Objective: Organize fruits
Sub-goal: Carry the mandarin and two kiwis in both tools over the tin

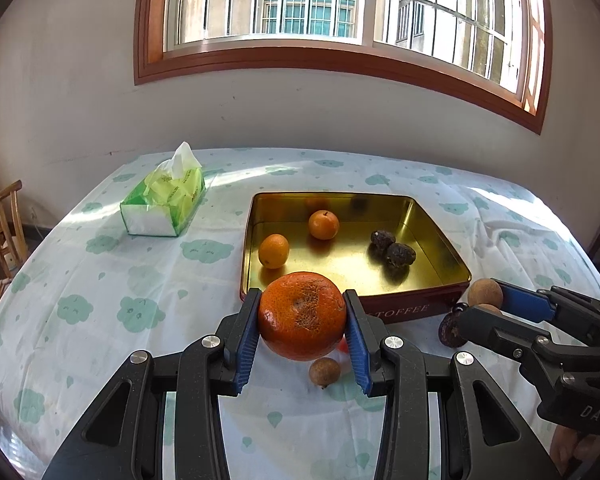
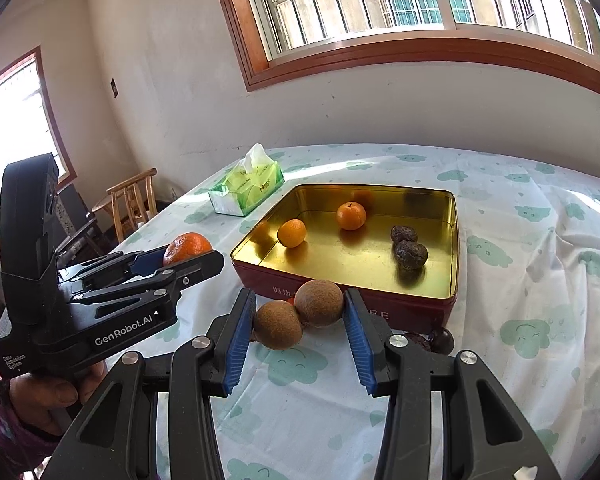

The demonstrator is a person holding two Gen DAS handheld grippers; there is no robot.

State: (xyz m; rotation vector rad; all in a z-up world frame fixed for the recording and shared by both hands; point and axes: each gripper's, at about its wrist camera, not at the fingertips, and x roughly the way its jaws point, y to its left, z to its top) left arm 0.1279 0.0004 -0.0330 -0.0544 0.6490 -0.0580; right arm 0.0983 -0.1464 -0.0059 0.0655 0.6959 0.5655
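Left hand-held gripper: clamped on a tangerine, centre frame, before the toffee tin. Right hand-held gripper: pinching two brown fruits, possibly longans. Step: carrying to tin. Next: clear rim, release inside.

Behind the orange in the left wrist view, a small red thing, mostly covered, not identifiable. At 3 o'clock of it, a dark fruit half hidden by the right gripper. Lettering on the tin's wall partly blocked, only "TOFFEE" readable. In the right wrist view, two dark fruits at 4 o'clock of the brown pair, cut off by a finger. Hand at 8 o'clock, cropped by the frame edge.
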